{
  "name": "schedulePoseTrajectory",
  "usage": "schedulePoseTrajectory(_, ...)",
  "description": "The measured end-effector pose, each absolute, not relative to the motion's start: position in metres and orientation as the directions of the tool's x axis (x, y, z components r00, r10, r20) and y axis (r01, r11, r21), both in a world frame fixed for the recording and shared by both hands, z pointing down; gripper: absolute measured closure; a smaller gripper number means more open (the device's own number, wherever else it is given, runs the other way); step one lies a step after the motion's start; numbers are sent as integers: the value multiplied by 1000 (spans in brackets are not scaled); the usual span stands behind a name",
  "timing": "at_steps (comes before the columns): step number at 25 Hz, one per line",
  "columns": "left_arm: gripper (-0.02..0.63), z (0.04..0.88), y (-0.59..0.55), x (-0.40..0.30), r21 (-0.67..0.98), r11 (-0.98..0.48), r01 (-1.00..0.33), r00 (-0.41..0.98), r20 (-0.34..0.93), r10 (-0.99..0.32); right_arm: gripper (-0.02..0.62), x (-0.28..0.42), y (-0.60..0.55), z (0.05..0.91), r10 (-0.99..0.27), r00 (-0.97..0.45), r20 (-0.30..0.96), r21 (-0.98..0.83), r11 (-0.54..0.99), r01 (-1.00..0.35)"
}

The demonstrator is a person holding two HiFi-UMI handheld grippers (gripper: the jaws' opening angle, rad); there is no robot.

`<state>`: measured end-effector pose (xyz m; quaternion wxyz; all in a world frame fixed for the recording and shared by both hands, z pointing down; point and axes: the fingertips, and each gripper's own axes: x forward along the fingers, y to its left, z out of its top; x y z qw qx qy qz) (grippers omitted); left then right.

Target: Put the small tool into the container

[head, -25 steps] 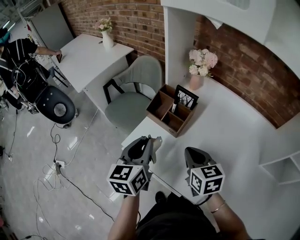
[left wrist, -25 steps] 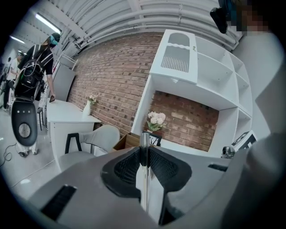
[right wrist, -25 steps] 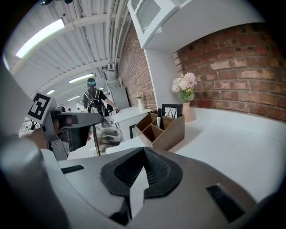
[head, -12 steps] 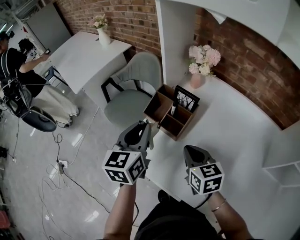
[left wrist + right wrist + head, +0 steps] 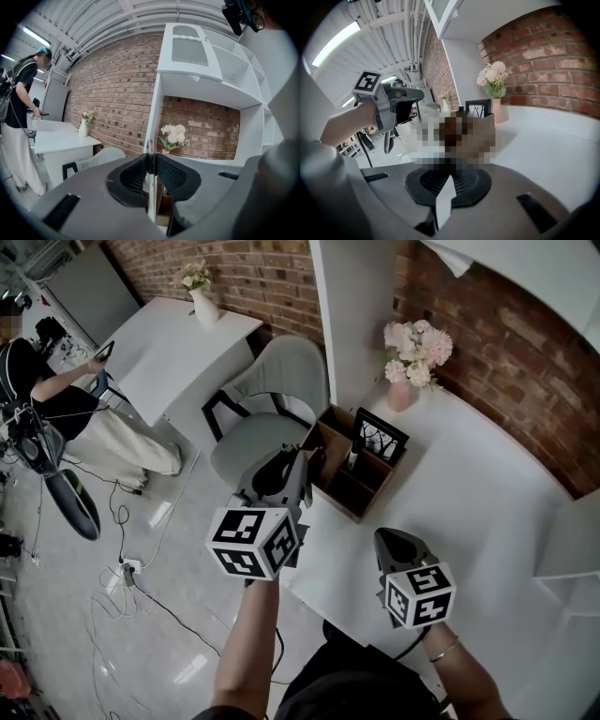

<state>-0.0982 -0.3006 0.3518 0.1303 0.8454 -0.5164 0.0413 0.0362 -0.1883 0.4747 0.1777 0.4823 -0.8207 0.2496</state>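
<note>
The left gripper [image 5: 302, 457] is clenched on the small tool [image 5: 151, 187], a thin silvery strip standing upright between its dark pads. It hangs in the air just beside the near left side of the wooden container [image 5: 349, 487], which sits at the edge of the white surface [image 5: 469, 493] with a framed picture [image 5: 380, 435] standing in it. The right gripper [image 5: 392, 538] hovers over the surface nearer the person, its jaws closed together.

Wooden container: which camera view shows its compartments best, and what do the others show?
The head view: it looks down into the wooden container, so its compartments are open to sight. The left gripper view shows only a brown sliver under the left claw. In the right gripper view it is mostly blurred.
</note>
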Motion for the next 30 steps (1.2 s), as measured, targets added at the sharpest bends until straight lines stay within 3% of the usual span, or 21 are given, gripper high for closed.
schedulePoseTrajectory(19, 540, 361, -361, -85, 202, -408, -891, 443, 177, -879, 592, 29, -193, 487, -691, -460, 558, -236, 399, -886)
schedulePoseTrajectory(30, 540, 391, -355, -75, 185, -401, -897, 437, 247, -865, 592, 37, -192, 482, -704, -453, 547, -230, 393, -890)
